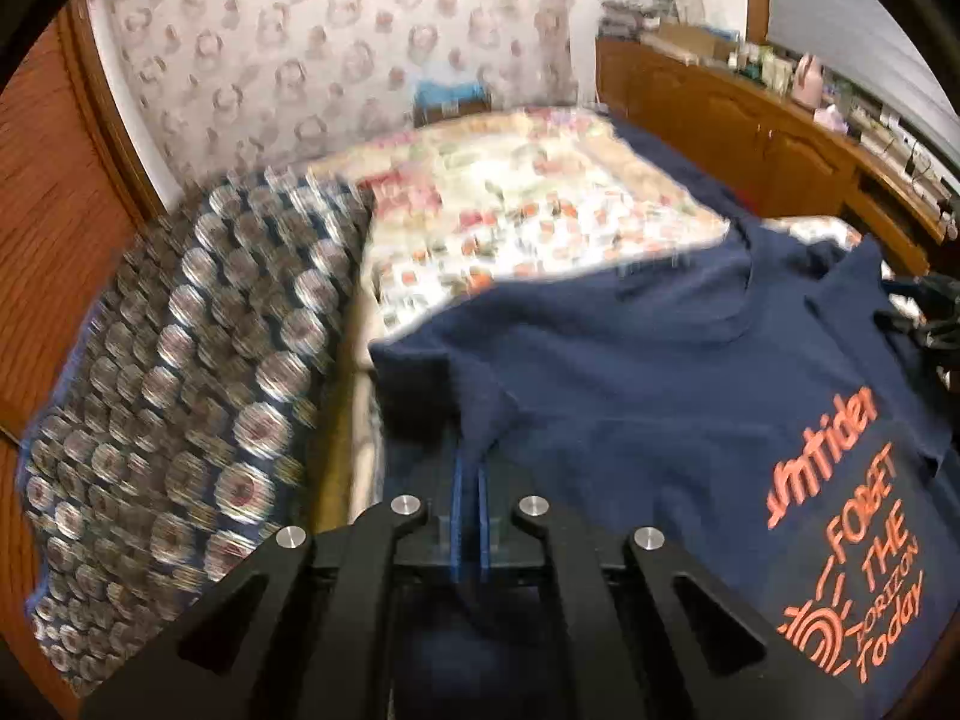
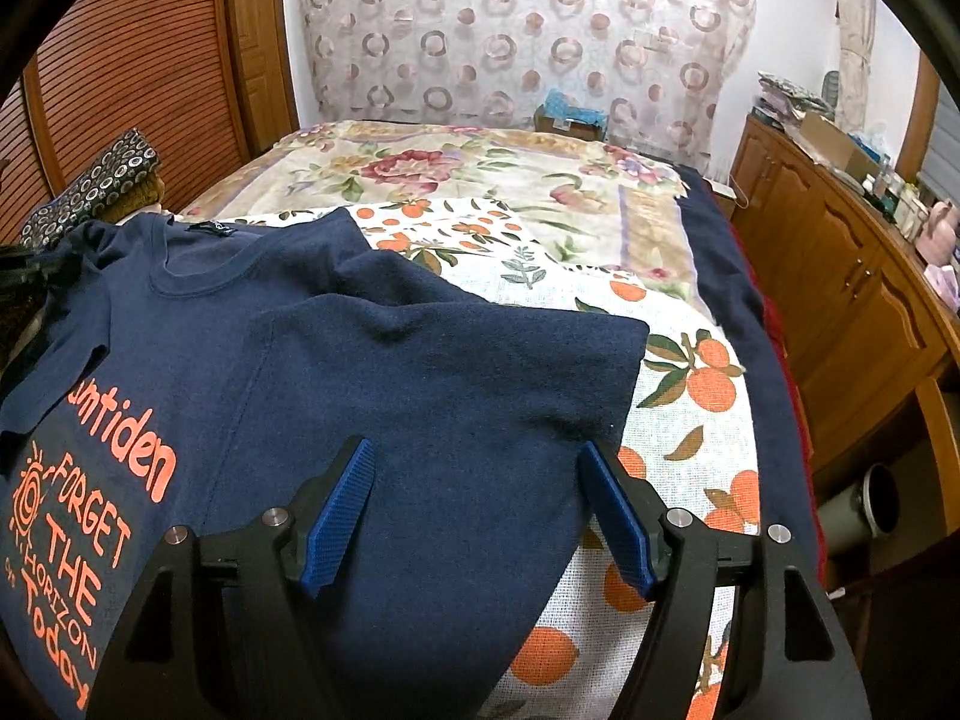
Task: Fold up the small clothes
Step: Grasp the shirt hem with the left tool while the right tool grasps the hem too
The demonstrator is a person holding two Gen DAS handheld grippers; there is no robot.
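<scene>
A navy T-shirt with orange lettering lies on the bed, its right sleeve side folded over the front. It also shows in the left wrist view. My left gripper is shut on a fold of the T-shirt's left edge and holds it raised; that view is motion-blurred. My right gripper is open and empty, just above the folded right side of the T-shirt. Its blue pads stand wide apart.
The bed has an orange-print cloth over a floral blanket. A circle-patterned dark cloth lies at the left. A wooden cabinet with clutter stands to the right, a slatted wooden door to the left.
</scene>
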